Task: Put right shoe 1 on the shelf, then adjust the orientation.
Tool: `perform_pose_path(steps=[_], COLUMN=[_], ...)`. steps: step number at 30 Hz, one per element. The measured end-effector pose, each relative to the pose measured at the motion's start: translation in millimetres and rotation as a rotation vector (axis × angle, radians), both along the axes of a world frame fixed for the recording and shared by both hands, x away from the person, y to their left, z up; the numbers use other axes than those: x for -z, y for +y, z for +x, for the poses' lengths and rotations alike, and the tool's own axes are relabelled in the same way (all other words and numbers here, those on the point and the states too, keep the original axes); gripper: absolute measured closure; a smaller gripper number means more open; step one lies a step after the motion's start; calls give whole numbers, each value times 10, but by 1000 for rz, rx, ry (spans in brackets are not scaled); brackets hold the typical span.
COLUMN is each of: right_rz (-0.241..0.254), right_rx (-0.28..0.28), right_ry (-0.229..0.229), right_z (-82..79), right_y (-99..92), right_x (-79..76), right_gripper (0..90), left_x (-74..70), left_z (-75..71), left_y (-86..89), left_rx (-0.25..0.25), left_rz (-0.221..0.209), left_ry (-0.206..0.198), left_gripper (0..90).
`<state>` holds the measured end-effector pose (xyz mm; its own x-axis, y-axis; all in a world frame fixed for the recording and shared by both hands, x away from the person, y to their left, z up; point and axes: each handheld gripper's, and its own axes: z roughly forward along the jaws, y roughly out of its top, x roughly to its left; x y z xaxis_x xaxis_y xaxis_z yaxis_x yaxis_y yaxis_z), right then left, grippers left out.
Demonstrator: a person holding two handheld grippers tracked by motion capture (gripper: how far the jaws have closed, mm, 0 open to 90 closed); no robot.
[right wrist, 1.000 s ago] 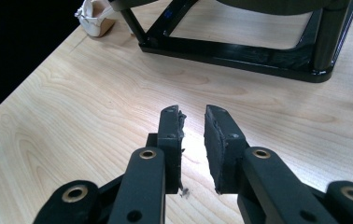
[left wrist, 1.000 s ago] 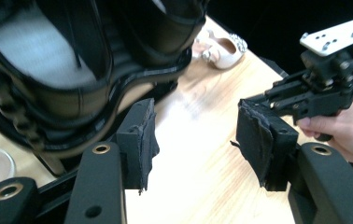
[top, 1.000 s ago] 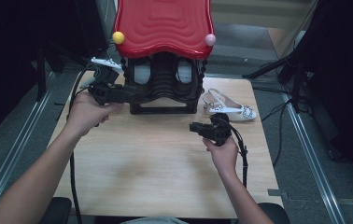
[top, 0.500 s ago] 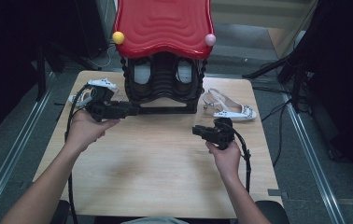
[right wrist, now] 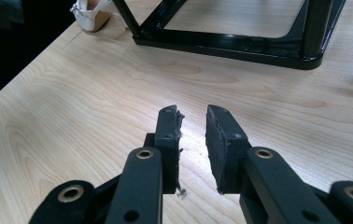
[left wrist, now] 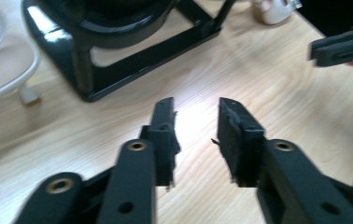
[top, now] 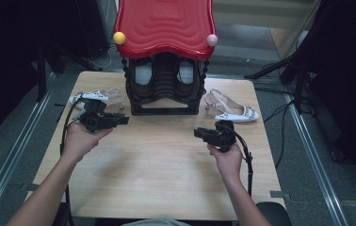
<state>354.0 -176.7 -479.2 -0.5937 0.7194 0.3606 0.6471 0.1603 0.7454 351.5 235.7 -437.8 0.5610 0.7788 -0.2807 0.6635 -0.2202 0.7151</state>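
A black shoe rack with a red wavy top stands at the back of the wooden table, with dark shoes inside it. One white sandal lies left of the rack and another white sandal lies to its right. My left gripper hovers low in front of the left sandal, pointing right. Its jaws have just been closing, and in the left gripper view they stand a little apart with nothing between them. My right gripper points left over bare wood; it is open and holds nothing.
The rack's black base frame is close ahead of both grippers. A sandal strap lies at the left of the left gripper view. Cables trail from both grippers. Dark floor and metal rails flank the table.
My left hand has come down and back from the rack's left side toward the table. The left sandal now shows on the table behind it. The right hand has hardly moved.
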Motion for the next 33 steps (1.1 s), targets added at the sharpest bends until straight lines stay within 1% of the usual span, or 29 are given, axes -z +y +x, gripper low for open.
perform_pose_path(steps=[1,2,4,6,7,8,9,10,11,12,13,15,18,19,20,23,25,26,27,28,29,30,31,32,33], right_rz=[-2,-3,-5,-9,-12,-14,-17,-19,-18,-18,-16,-13,-15,-16,-19,-20,-19,-18,-17,-18,-18,-18,-21,-19,-20], right_rx=[1,4,6,4,4,5,4,4,3,2,5,5,6,6,6,8,9,12,14,14,13,12,12,12,10], right_ry=[-1,-2,-2,1,-1,-1,0,3,4,1,-1,-1,5,4,3,7,9,9,11,11,8,7,6,11,13], right_z=[1,3,8,12,13,13,13,11,10,9,8,11,14,16,17,17,22,22,22,22,21,21,22,22,24], right_y=[-3,-6,-9,-6,-1,1,1,2,1,0,1,1,2,5,5,-1,-9,-14,-16,-17,-18,-15,-12,-8,-4], right_x=[0,1,4,11,15,19,24,26,25,22,19,19,26,29,31,31,36,38,37,36,35,36,38,41,45], right_gripper=[759,759,760,760,760,760,760,760,760,760,760,760,760,760,760,760,759,755,755,755,755,755,754,755,754], left_x=[40,81,154,193,196,202,208,220,228,235,227,193,140,117,95,44,33,31,29,34,41,53,71,99,135], left_z=[25,59,119,172,200,219,240,263,295,332,361,420,548,594,635,754,834,866,904,937,973,1008,1034,1056,1078], left_y=[43,93,189,264,305,333,364,391,416,444,471,511,556,577,595,642,675,677,680,680,694,695,704,712,716], left_rx=[-12,-28,-64,-96,-93,-111,-117,-126,-133,-147,-159,-170,-197,-196,-204,-232,-250,-265,-264,-273,-275,-296,-304,-314,-323], left_rz=[2,-2,-5,-10,-4,-6,-14,-5,9,10,6,5,6,14,20,7,-6,10,35,51,45,36,32,21,29], left_ry=[-6,8,18,19,28,19,20,17,23,31,27,17,29,36,34,32,46,39,44,45,54,54,46,53,63], left_gripper=[752,784,825,847,872,897,897,897,899,900,900,900,900,900,900,900,900,900,900,900,900,900,900,900,900])
